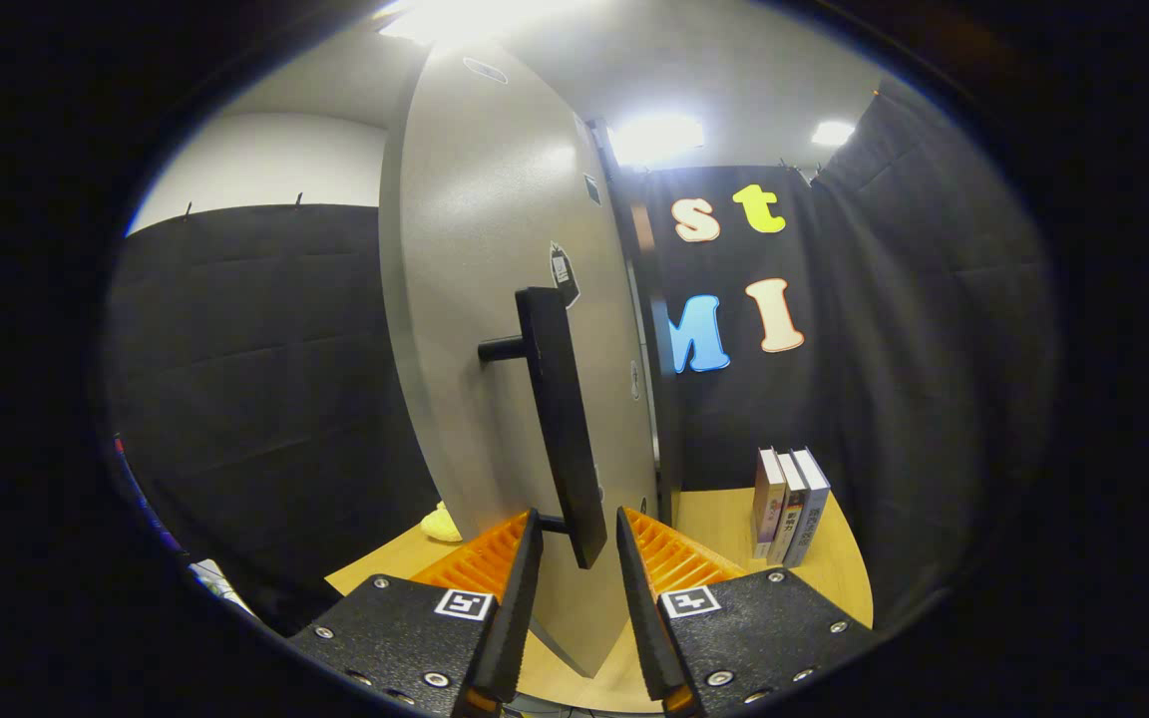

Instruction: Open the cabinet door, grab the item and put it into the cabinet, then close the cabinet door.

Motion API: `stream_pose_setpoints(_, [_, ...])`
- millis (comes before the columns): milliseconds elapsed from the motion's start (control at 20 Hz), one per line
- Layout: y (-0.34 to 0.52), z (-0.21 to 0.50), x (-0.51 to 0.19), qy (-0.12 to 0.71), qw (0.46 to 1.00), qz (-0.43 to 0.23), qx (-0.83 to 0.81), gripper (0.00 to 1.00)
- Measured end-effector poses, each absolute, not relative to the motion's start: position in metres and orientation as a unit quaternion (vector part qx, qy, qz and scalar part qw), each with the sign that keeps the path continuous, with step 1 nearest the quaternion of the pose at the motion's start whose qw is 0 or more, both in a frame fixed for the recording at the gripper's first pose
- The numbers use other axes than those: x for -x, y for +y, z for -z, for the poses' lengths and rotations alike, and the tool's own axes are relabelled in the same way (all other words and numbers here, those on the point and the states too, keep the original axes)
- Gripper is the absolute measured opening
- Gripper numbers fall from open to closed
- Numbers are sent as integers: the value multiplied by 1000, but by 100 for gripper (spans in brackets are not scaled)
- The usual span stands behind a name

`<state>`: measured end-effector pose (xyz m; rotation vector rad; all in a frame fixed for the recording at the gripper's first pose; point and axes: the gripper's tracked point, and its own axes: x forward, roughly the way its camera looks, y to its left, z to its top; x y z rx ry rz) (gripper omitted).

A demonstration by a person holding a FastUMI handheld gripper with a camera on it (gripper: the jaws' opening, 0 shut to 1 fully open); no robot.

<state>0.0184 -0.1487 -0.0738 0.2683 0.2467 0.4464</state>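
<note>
Gripper view
Gripper (579, 534): its fingers were spread apart, with the lower end of the handle (563, 419) between them; no finger clearly pressed on it.
Cabinet door (495, 279): grey, standing just ahead of the fingers, turned edge-on, with the dark vertical handle fixed on two short posts.
Books (789, 504): three, upright, beyond the right finger, beside the cabinet.
Yellow item (442, 525): beyond the left finger, partly hidden behind the door.
Surface: a light wooden tabletop (834, 578) under everything.
Room: black cloth walls, white ceiling with bright lamps (656, 138).
</note>
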Motion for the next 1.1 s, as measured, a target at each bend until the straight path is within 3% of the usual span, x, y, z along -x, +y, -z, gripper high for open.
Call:
stream_pose_setpoints(100, [-162,77,-22,120,963,-196,-143,57])
stream_pose_setpoints(150, [-167,79,-23,117,965,-184,-148,70])
stream_pose_setpoints(300, [-184,82,-25,94,974,-142,-153,84])
stream_pose_setpoints(700, [-188,166,11,41,990,-78,-106,93])
stream_pose_setpoints(1100, [-31,335,99,155,974,-122,-109,95])
